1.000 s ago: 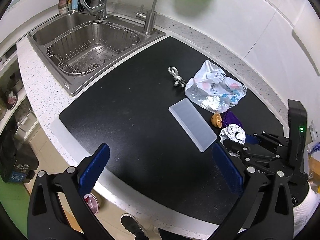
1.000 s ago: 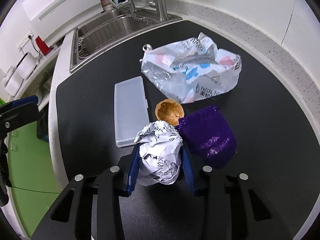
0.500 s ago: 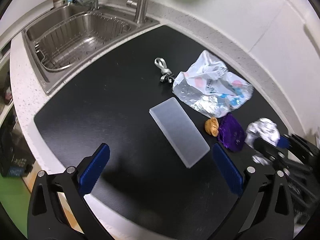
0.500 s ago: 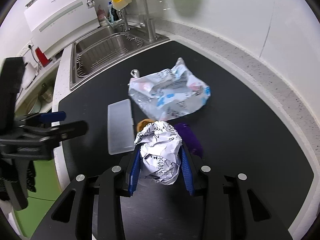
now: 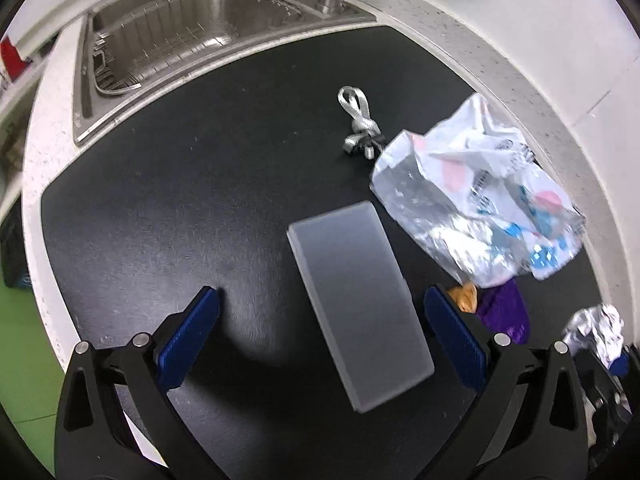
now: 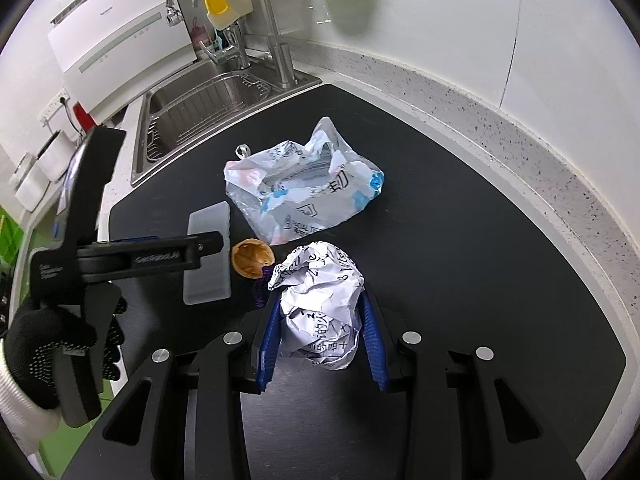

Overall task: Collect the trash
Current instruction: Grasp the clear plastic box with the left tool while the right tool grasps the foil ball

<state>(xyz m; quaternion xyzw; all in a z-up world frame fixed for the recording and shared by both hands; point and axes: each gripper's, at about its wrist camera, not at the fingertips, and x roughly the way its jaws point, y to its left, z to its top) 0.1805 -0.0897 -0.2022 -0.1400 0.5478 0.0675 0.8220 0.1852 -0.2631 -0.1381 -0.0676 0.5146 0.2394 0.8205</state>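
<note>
My right gripper (image 6: 320, 332) is shut on a crumpled paper ball (image 6: 320, 300), held above the black mat (image 6: 460, 260); the ball also shows in the left wrist view (image 5: 598, 328). My left gripper (image 5: 320, 336) is open over a frosted plastic box (image 5: 356, 296), which lies between its fingers. A crinkled plastic bag (image 5: 480, 204) lies at the right, with a nutshell (image 5: 464, 296) and a purple wrapper (image 5: 504, 312) below it. The bag (image 6: 304, 196), nutshell (image 6: 252, 258) and box (image 6: 208, 276) show in the right wrist view too.
A silver strap with a clip (image 5: 360, 124) lies on the mat behind the box. A steel sink (image 5: 180, 32) with a wire rack sits at the back left, taps (image 6: 276, 52) behind it. A white speckled counter (image 6: 540, 152) rims the mat.
My left gripper moved forward and right until the frosted box lay between its open fingers. My right gripper lifted the paper ball up and back from the nutshell and purple wrapper.
</note>
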